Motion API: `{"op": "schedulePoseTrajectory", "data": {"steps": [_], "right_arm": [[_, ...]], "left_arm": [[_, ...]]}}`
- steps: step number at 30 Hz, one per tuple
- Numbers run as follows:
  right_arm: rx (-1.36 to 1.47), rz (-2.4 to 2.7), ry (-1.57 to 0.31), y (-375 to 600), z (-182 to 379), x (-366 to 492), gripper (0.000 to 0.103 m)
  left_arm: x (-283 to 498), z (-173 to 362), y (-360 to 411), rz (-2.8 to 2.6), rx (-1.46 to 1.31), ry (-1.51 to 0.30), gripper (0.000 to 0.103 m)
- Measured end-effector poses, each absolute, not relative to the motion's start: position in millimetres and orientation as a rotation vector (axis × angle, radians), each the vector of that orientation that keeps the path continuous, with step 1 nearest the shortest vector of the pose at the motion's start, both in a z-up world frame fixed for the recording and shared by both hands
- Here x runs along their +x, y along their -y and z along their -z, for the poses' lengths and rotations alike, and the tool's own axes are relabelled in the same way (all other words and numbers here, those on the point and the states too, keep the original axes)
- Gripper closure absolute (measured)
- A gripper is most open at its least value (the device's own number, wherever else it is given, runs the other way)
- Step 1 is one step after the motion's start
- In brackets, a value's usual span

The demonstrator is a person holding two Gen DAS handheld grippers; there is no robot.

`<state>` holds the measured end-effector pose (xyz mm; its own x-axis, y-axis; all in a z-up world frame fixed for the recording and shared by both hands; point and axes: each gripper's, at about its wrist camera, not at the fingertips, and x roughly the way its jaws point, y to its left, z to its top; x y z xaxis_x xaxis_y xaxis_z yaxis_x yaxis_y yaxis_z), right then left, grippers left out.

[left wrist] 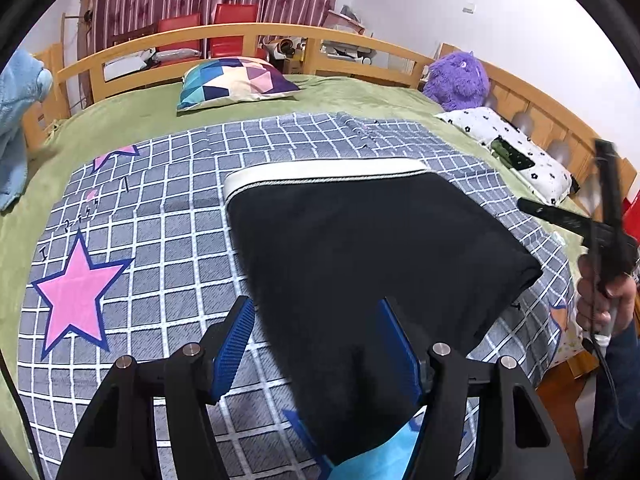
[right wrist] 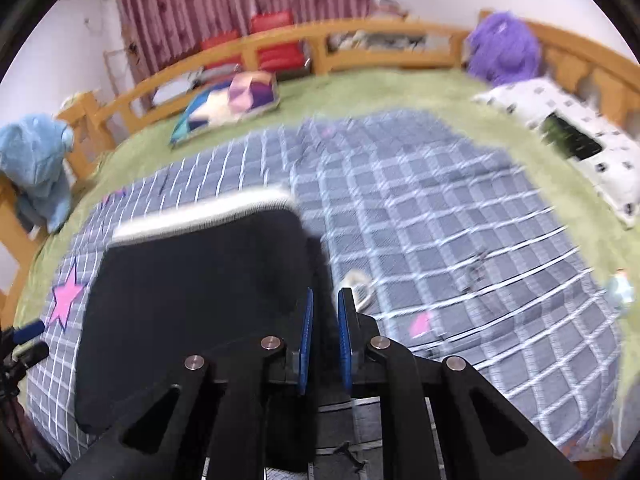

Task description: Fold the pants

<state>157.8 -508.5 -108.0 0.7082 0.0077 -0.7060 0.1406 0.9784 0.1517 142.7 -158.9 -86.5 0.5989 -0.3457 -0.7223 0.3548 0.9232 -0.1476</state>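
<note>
The bed [left wrist: 132, 120] carries a grid-patterned quilt [left wrist: 168, 248], and the folded black pants [left wrist: 360, 248] lie flat on it, white waistband at the far edge. The left hand-held gripper [left wrist: 316, 344] hovers low over the near edge of the pants, jaws spread wide. The right hand-held gripper [right wrist: 325, 320] points forward at the right edge of the pants, blue pads [right wrist: 306, 332] nearly together, nothing between them.
</note>
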Motion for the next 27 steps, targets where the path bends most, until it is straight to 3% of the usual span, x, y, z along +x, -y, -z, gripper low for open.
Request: {"op": "schedulePoseTrajectory", "data": {"steps": [4,9,14,15,16,17,18,22,27], "right_arm": [[0.25,-0.063,-0.724,503.5,100.3,138.7,0.087],[0.137,-0.076,-0.883,478.0,176.4,142.0,0.085],[0.2,-0.083,-0.918,494.6,167.9,143.1,0.084],[0.194,-0.073,-0.9,496.4,160.1,144.2,0.081],[0.184,-0.057,-0.867,497.2,148.9,145.3,0.064],[0.181,-0.058,-0.848,496.9,140.5,150.5,0.038],[0.186,-0.072,-0.832,497.7,135.6,159.6,0.029],[0.223,-0.112,-0.868,495.6,140.6,201.8,0.026],[0.254,-0.159,-1.062,498.0,198.3,257.7,0.026]], "left_arm": [[141.8,103.7,168.7,0.397,0.004,-0.859,0.041],[131.1,165.7,185.4,0.382,0.072,-0.968,0.039],[139.2,139.7,169.6,0.456,-0.018,-0.955,0.039],[143.0,132.3,163.3,0.447,-0.04,-0.934,0.039],[147.9,127.8,158.7,0.431,-0.051,-0.922,0.039],[154.1,125.2,154.5,0.416,-0.06,-0.919,0.039],[163.7,124.5,149.4,0.402,-0.079,-0.922,0.039],[193.5,138.5,136.8,0.394,-0.172,-0.96,0.039],[222.1,179.5,122.9,0.449,-0.302,-1.028,0.038]]}}
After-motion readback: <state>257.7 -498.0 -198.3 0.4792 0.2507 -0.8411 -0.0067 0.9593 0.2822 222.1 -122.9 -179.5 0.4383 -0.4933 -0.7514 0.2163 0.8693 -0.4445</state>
